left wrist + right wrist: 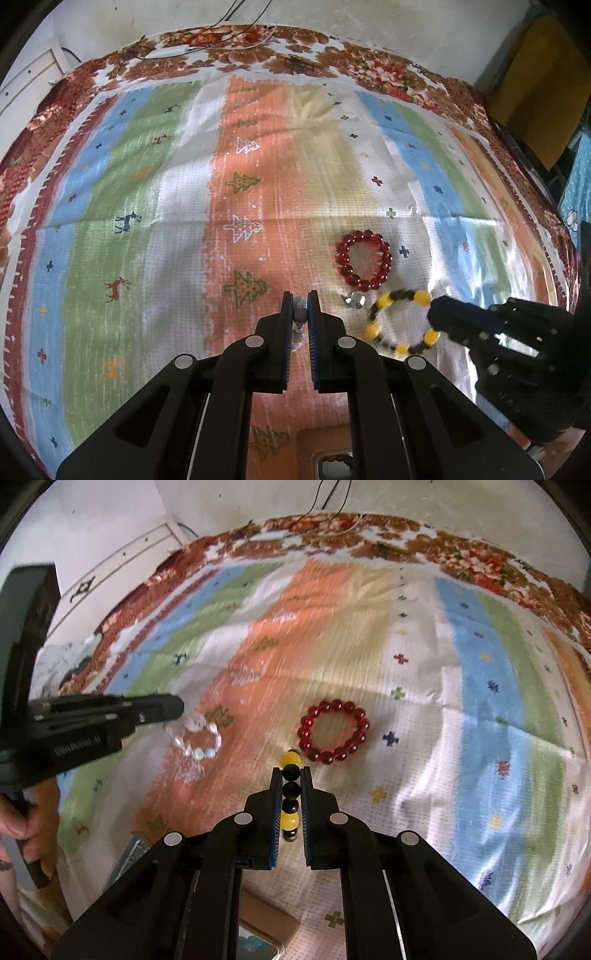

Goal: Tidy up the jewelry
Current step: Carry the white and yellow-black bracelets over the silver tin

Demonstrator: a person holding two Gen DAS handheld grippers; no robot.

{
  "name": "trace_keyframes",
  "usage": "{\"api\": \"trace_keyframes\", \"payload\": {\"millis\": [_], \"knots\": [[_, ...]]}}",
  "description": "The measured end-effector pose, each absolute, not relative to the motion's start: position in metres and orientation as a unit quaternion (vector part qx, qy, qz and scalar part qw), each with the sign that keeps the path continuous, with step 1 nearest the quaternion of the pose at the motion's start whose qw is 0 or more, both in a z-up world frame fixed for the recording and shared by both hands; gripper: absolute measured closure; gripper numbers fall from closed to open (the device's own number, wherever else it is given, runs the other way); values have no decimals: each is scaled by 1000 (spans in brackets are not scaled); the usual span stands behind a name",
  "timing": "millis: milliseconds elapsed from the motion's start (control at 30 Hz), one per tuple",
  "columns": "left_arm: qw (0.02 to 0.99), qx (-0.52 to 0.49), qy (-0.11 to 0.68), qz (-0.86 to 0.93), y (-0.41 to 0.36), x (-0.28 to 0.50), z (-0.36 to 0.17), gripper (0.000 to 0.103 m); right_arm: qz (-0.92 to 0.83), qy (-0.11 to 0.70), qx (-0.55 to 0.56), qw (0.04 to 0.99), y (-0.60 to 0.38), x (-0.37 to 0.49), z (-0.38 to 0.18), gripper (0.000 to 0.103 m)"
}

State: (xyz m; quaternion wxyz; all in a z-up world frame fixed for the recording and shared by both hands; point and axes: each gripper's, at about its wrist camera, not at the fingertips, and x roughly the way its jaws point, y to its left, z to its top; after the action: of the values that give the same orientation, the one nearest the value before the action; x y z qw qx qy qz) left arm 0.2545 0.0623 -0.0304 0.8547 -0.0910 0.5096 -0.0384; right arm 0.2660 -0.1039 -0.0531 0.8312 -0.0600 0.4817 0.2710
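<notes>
Right hand-held gripper (291,775) clamps the glossy yellow-and-black beaded bracelet (290,794) near the round red bead bracelet (334,731); left hand-held gripper (300,306) pinches a pearly bracelet (195,738).

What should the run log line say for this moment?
left gripper: shut on clear bracelet | right gripper: shut on yellow-black bracelet | red bracelet: on cloth

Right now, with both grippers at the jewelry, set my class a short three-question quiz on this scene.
1. True or false: the red bracelet lies free on the cloth.
2. What does the right gripper hold? A) red bracelet B) yellow-and-black bracelet C) nothing
3. Fill in: the left gripper is shut on the ____ bracelet.

Key: 1 true. 2 B. 3 clear: pale, see-through beads hang from its tip in the right wrist view.
</notes>
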Motion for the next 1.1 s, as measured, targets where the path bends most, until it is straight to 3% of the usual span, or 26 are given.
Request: {"api": "trace_keyframes", "payload": {"millis": [1100], "knots": [[882,-88,454,-88,33,191,15,96,268,380,-41,884,-130,211,-7,93]]}}
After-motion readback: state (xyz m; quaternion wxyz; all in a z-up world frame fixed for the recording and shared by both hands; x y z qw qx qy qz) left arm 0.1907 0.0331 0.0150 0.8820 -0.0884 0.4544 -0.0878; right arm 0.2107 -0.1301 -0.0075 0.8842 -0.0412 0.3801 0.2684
